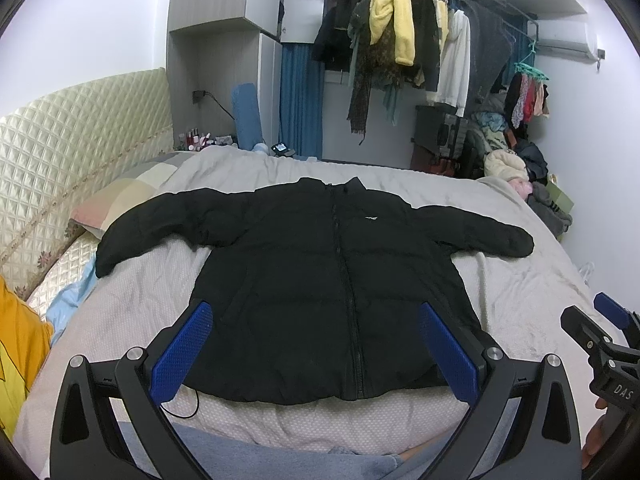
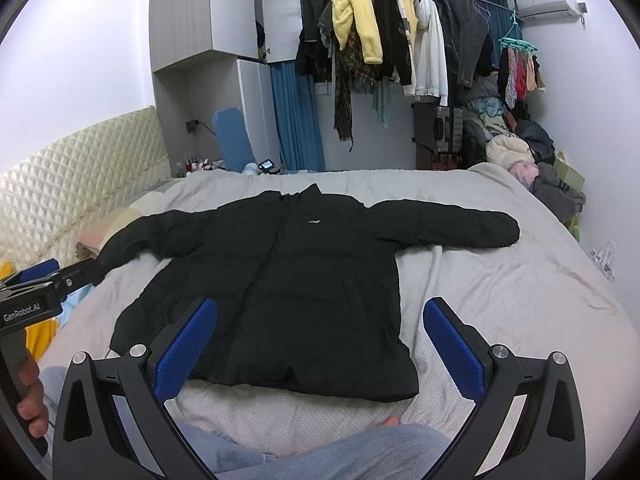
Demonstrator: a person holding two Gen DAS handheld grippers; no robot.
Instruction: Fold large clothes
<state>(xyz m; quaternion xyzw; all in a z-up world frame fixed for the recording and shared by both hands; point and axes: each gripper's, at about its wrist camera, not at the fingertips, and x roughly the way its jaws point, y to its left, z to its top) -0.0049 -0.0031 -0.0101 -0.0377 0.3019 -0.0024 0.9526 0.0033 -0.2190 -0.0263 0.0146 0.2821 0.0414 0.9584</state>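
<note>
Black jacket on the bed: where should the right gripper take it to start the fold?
Probably the cuff of the sleeve on the right. The black jacket lies flat, front up, zipped, sleeves spread, so that cuff sticks out alone over the blanket. Bring the open right gripper in from the outer side.

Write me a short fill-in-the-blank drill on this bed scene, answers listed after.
1. The jacket spread flat on the bed is ____ in colour.
2. Its front zip is ____ all the way up.
3. Both sleeves lie stretched ____ to the sides.
4. The left gripper and right gripper both have their jaws ____.

Missing words: black; closed; out; open
</note>
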